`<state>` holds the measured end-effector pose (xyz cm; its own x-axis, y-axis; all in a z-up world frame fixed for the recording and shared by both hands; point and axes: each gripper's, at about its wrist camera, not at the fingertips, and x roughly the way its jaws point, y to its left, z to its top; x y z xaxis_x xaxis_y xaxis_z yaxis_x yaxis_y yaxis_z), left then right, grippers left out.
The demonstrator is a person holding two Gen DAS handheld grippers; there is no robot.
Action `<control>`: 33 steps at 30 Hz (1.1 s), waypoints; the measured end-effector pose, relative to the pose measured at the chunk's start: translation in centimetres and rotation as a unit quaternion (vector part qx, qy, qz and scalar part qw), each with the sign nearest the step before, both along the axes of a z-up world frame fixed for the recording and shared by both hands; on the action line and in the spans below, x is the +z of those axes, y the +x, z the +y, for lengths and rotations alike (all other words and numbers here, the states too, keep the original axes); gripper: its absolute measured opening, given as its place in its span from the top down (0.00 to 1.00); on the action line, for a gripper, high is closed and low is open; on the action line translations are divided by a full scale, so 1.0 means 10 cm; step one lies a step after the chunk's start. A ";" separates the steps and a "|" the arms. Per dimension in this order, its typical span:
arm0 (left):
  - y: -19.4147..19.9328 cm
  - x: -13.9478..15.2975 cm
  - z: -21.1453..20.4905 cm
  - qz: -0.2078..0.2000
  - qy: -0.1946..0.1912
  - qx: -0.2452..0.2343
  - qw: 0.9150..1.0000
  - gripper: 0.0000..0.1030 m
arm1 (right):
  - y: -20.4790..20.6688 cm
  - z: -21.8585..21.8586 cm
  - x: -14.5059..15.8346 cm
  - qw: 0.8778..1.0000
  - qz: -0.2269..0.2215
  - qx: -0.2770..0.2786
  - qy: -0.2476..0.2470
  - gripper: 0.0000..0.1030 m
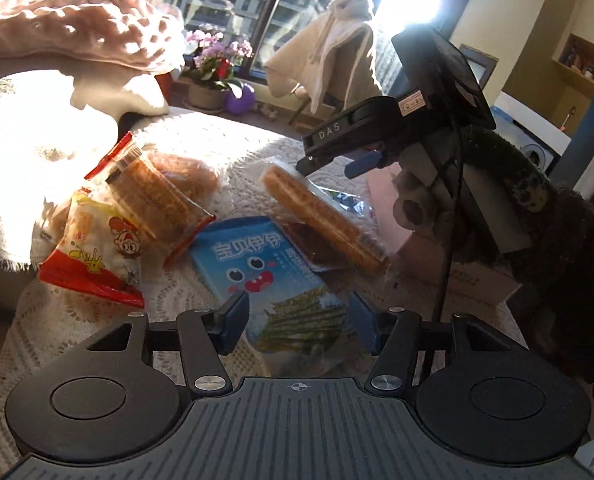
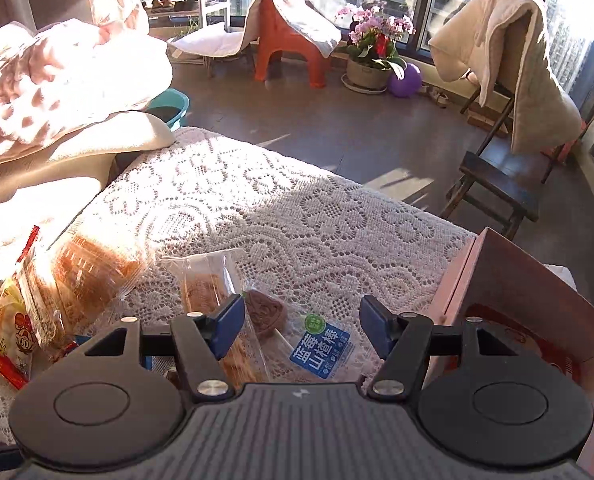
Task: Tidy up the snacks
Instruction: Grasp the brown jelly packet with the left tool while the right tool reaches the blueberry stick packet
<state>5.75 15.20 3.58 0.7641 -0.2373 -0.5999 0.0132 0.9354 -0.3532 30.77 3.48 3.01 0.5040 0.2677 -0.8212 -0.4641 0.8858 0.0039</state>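
Snacks lie on a lace-covered table [image 2: 281, 208]. In the left wrist view my left gripper [image 1: 297, 320] is open, its blue pads on either side of a blue cartoon snack bag [image 1: 257, 268]. A red-yellow packet [image 1: 97, 256], a cracker pack [image 1: 157, 196] and a waffle pack [image 1: 325, 216] lie beyond it. My right gripper [image 2: 301, 330] is open just above a blue-label hawthorn stick packet [image 2: 321, 348] and a brown wrapped snack [image 2: 265, 312]. The right gripper also shows in the left wrist view [image 1: 337, 160], over the waffle pack.
A pink-brown box [image 2: 537, 292] stands open at the table's right edge. Bedding [image 2: 57, 80] is piled at the left. A chair with a draped blanket [image 2: 509, 60], a flower pot [image 2: 371, 68] and an orange stool [image 2: 285, 40] stand on the floor beyond.
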 end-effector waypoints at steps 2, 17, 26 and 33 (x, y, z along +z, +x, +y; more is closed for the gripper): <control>-0.04 -0.02 0.06 0.001 -0.008 0.008 1.000 0.41 | 0.15 0.05 -0.08 1.000 0.020 -0.016 0.005 0.37; -0.14 -0.07 0.16 0.002 -0.057 0.025 0.998 0.41 | -0.80 0.12 -0.25 0.990 0.123 0.057 0.023 0.46; -0.38 -0.01 0.09 0.039 -0.055 -0.012 0.998 0.42 | -1.25 -0.51 -0.09 0.996 0.063 0.054 0.045 0.47; -0.43 0.07 -0.25 0.040 -0.028 -0.063 0.997 0.44 | -1.49 -0.87 -0.21 0.974 0.164 0.059 0.146 0.48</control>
